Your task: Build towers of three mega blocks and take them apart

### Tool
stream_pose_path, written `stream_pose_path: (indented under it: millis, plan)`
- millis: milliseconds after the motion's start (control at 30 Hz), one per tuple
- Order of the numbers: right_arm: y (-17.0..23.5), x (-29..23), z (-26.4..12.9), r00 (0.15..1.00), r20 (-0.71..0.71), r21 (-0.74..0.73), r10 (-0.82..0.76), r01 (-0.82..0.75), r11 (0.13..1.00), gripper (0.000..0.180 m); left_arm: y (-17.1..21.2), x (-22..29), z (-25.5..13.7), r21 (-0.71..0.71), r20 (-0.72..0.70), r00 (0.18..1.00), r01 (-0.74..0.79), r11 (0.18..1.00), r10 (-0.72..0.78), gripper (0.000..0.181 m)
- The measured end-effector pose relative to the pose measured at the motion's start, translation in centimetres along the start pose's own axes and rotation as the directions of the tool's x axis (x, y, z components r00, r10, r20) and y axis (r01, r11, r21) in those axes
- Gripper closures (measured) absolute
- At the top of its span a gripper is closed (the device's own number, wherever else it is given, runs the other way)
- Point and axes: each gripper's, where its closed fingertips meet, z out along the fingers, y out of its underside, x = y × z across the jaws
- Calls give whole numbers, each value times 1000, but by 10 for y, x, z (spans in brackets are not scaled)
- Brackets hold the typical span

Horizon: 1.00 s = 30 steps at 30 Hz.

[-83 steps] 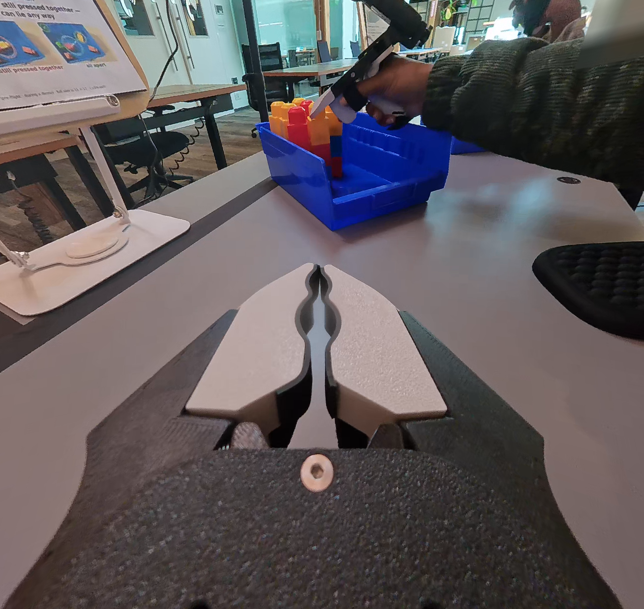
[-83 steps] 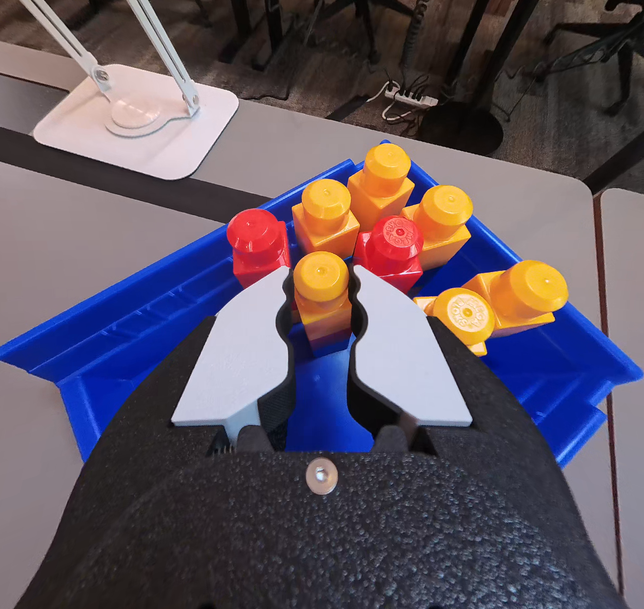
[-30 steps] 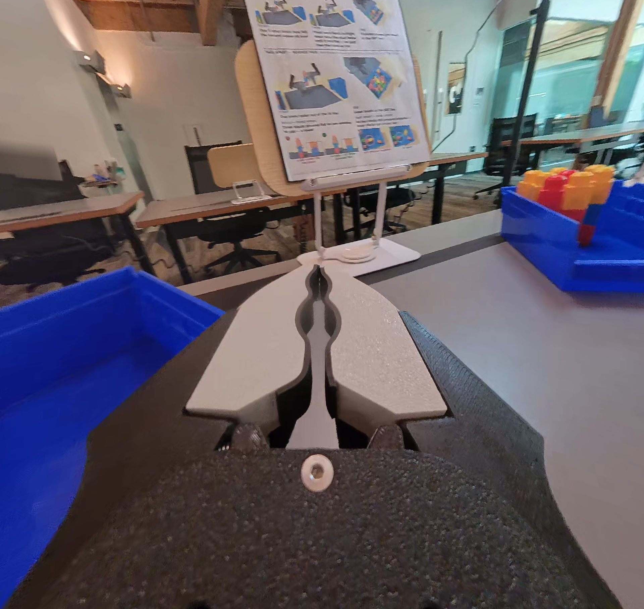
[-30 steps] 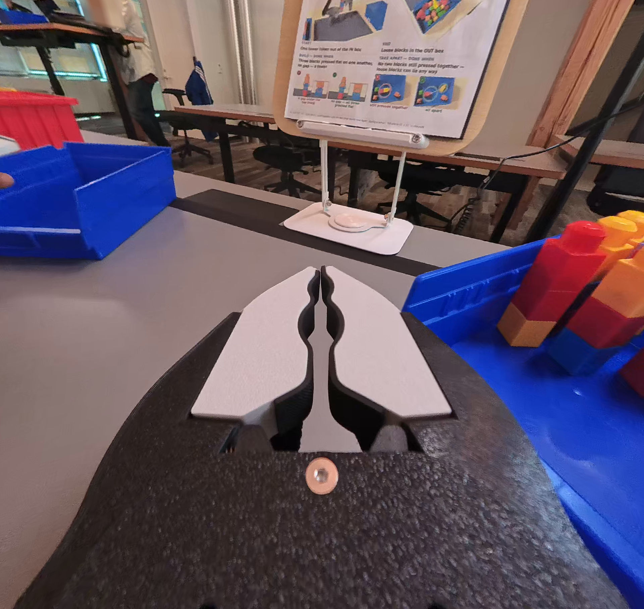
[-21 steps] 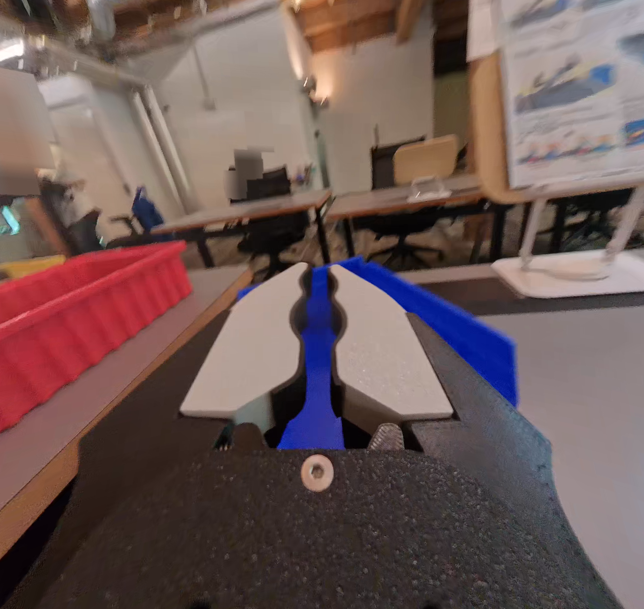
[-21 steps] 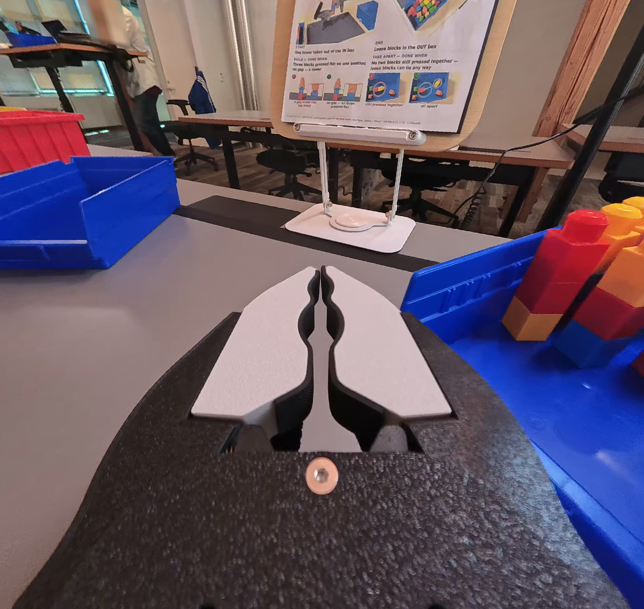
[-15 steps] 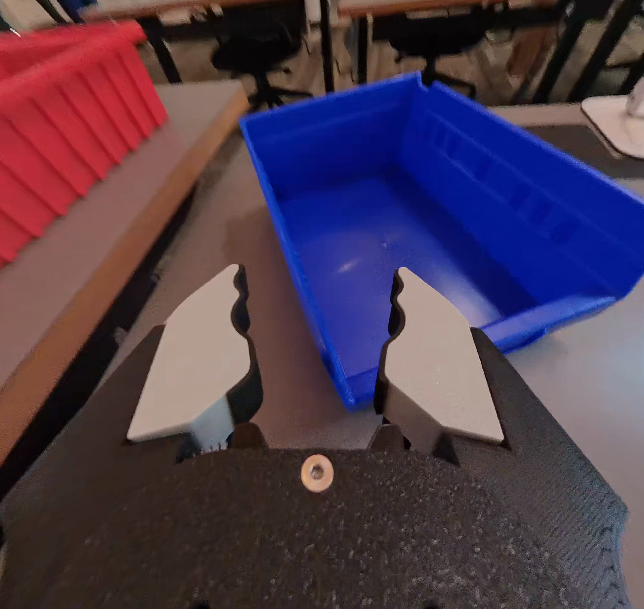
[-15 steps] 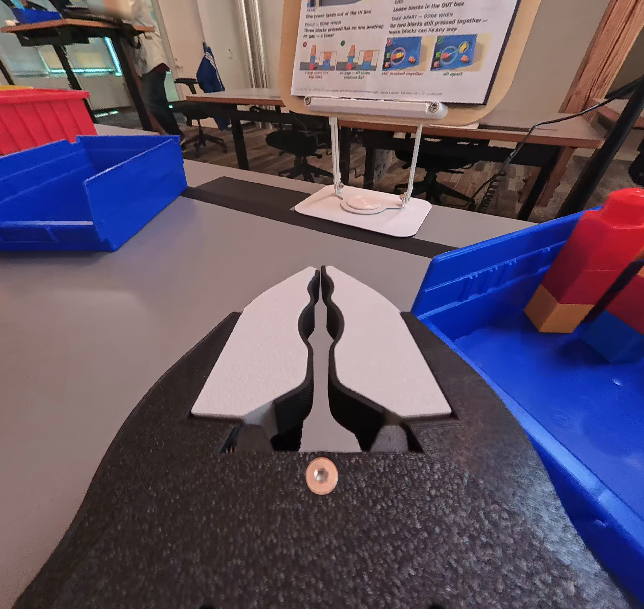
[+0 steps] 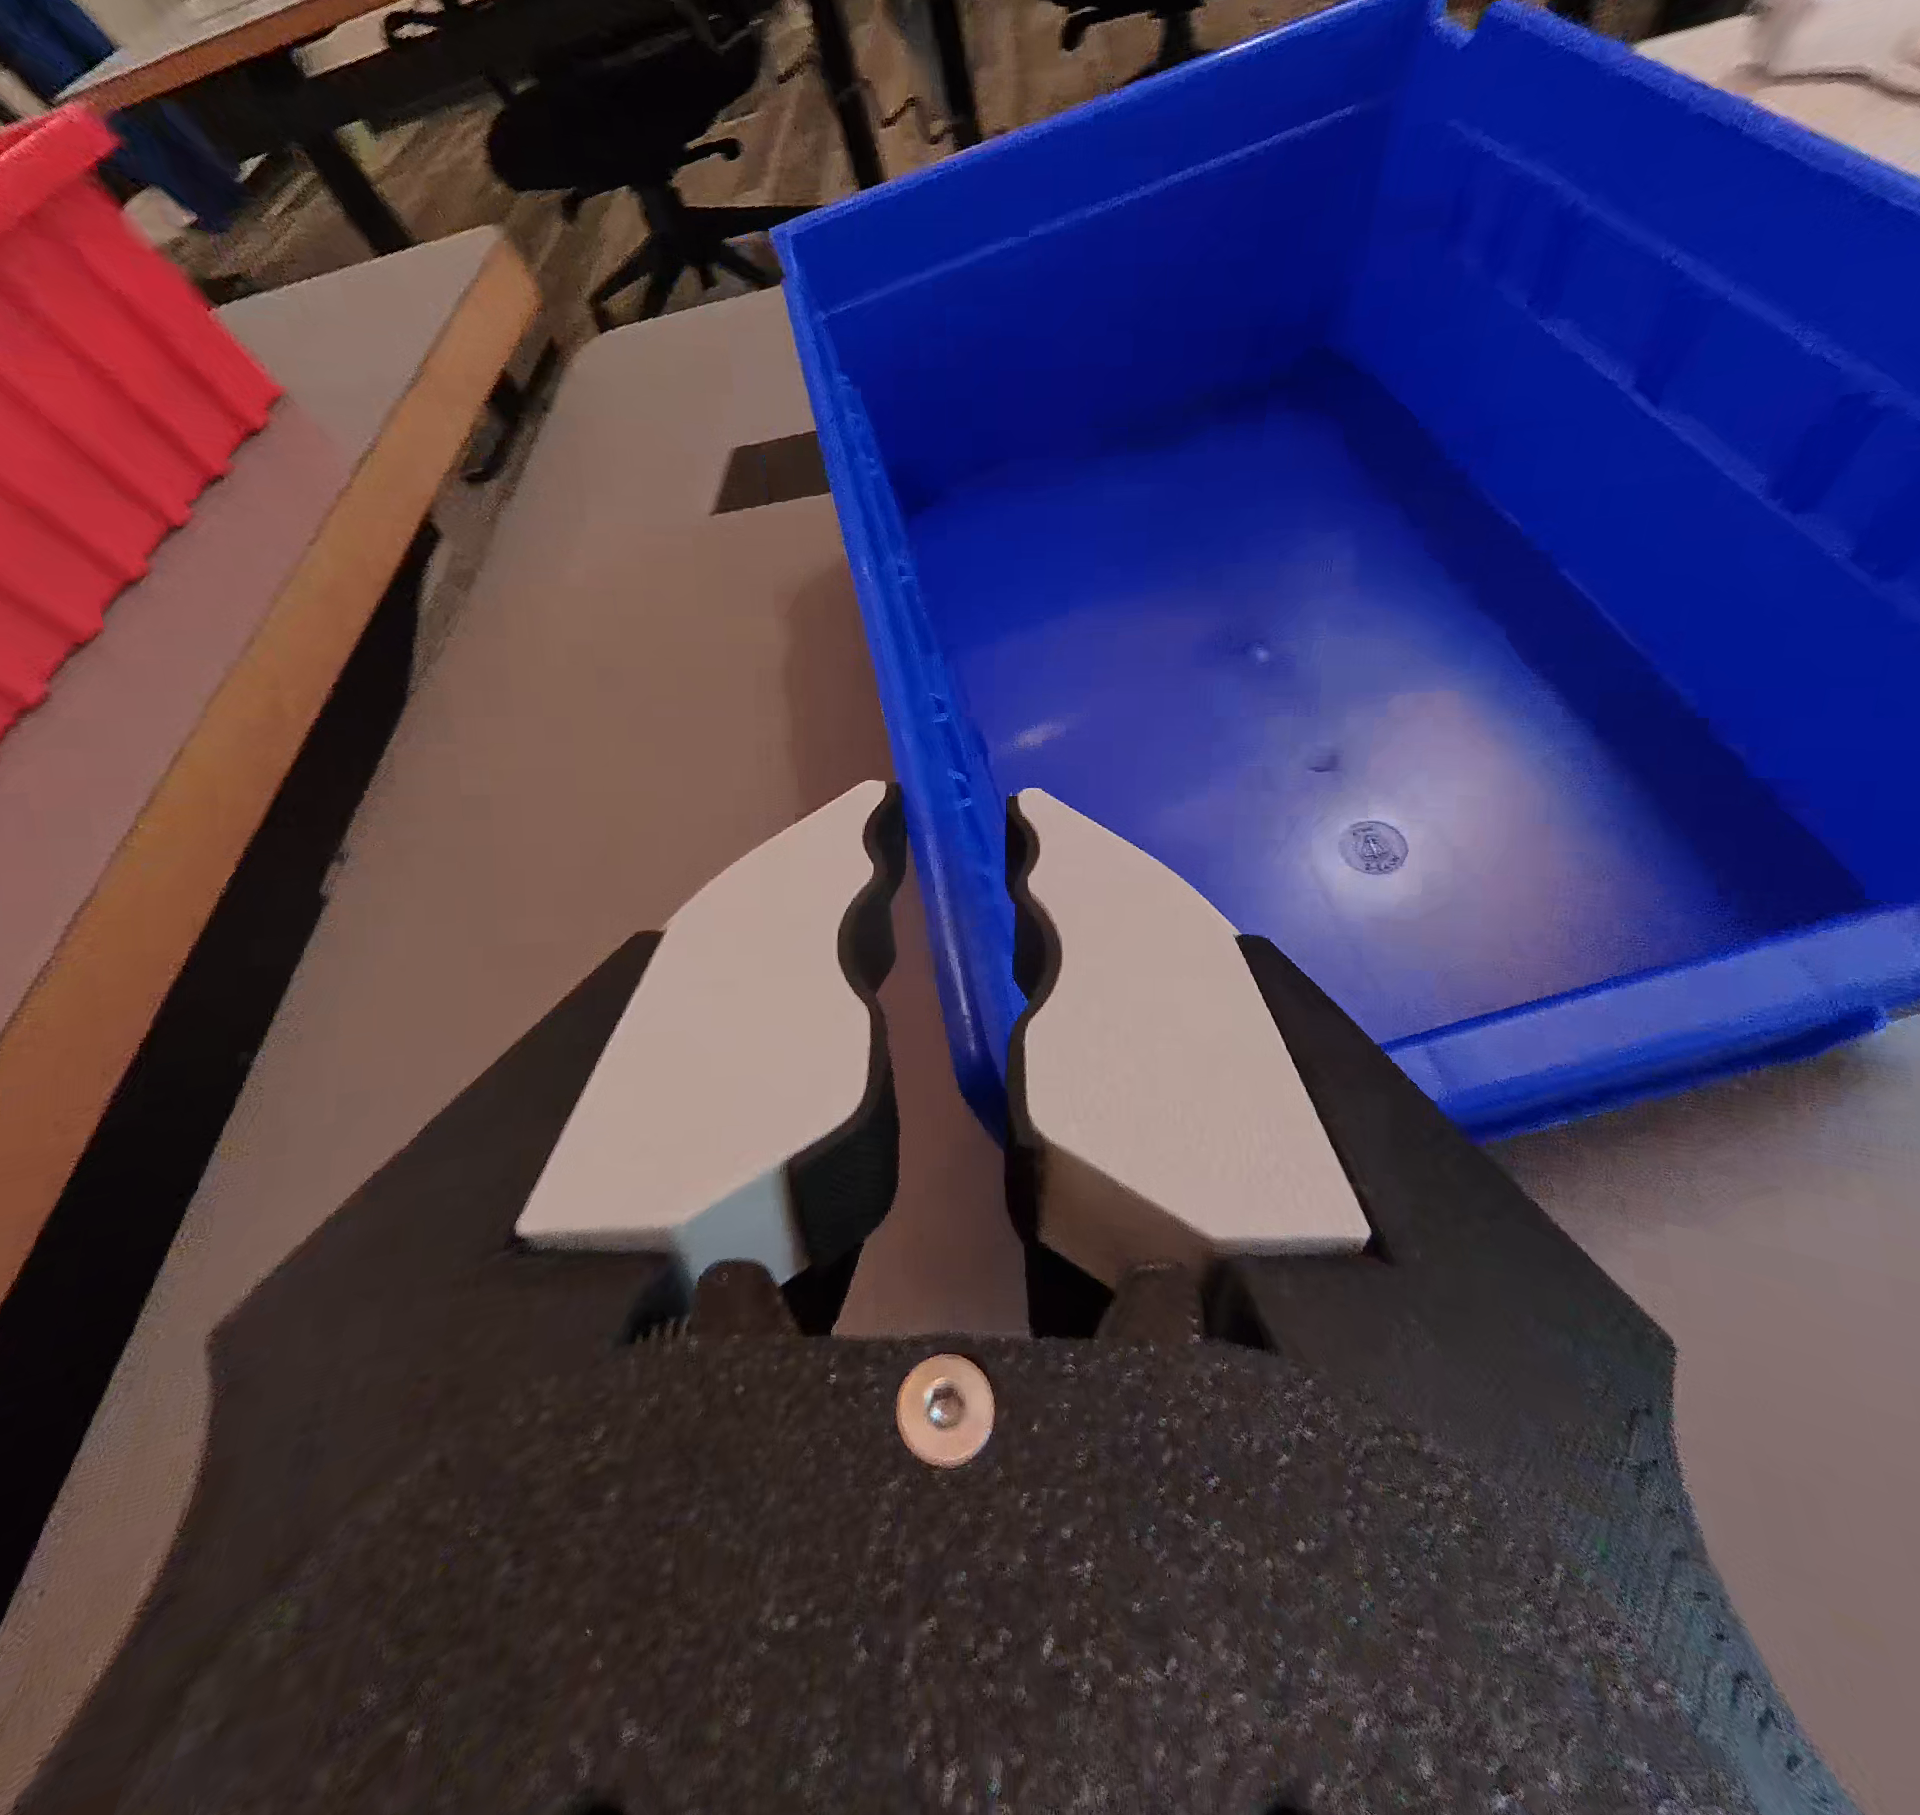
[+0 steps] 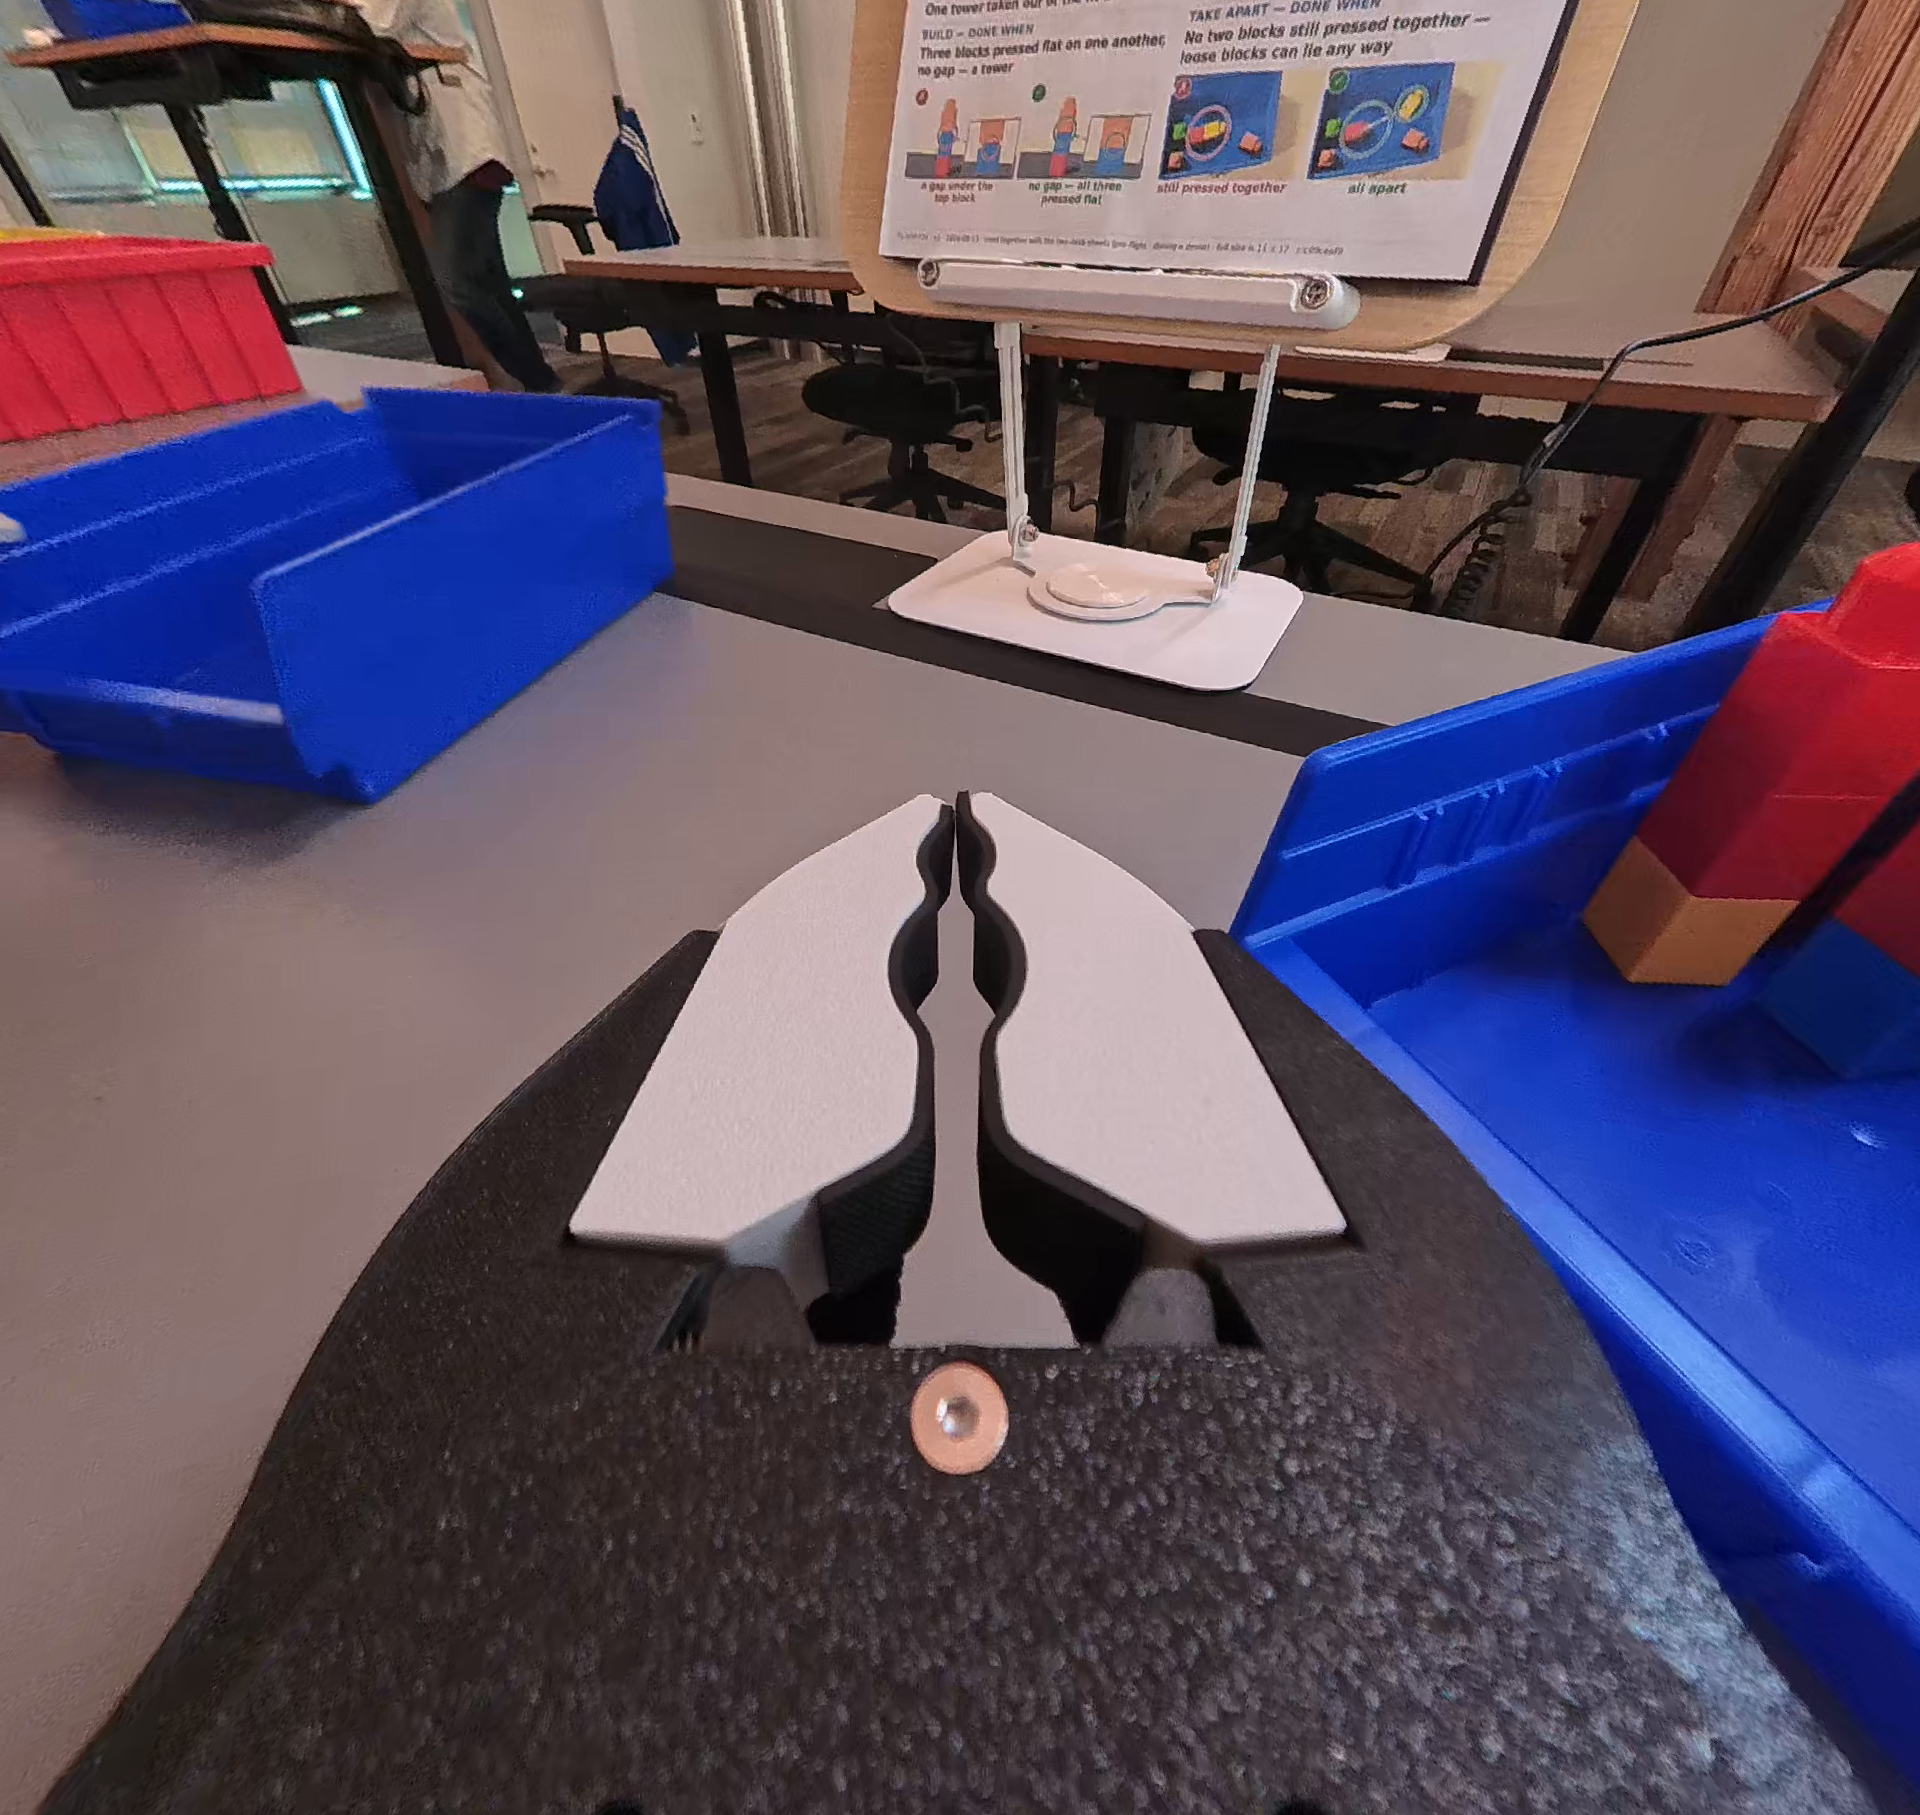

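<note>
Looking down our left tool (image 9: 945, 809), we see its two grey fingers (image 9: 727, 1038) straddle the near side wall of a blue bin (image 9: 1621, 331). One finger is outside the wall and one is inside. A thin gap shows on each side of the wall, so we cannot tell if the tool is pinching it yet. We see nothing inside this bin but its shiny blue floor. It sits on the grey counter (image 9: 623, 622). A red bin (image 9: 94, 394) stands on the next desk to the left.

Our right tool (image 10: 956, 809) is clenched, with its tips touching and nothing between them. It points across the counter toward a white stand (image 10: 1101, 612) that holds up a picture sheet (image 10: 1195, 72).

On the right side of that view is another blue bin (image 10: 1455, 830). The blocks are in it, at the far right edge. We see a red block (image 10: 1808, 768) stacked on an orange block (image 10: 1683, 924), and a blue block (image 10: 1849, 1017) lower down beside them. They are cut off by the edge, so we cannot count them all.

Far to the left in the same view sits the first blue bin, well apart from the one with blocks. A person (image 10: 436, 103) stands by a desk at the back of the room.
</note>
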Motion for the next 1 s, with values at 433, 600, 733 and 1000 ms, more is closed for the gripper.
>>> stream_pose_path:
  millis: [433, 600, 733, 1000]
  plan:
    - [0, -3, 0, 1000, 22, -5, -7, 7, 1000, 179, -24, 183, -33, 228, -248, 886, -341, 912, 393, 153]
    - [3, -10, 1, 998, 34, -26, -61, 62, 998, 179, -22, 180, -37, 189, -299, 888, -302, 934, 348, 161]
    - [2, -7, 1, 998, 24, -21, -50, 51, 999, 179, -22, 160, -27, 162, -275, 920, -241, 957, 278, 168]
    - [2, -3, 0, 999, 10, -19, -32, 32, 999, 179, -26, 109, -3, 84, -344, 905, 296, 951, -251, 176]
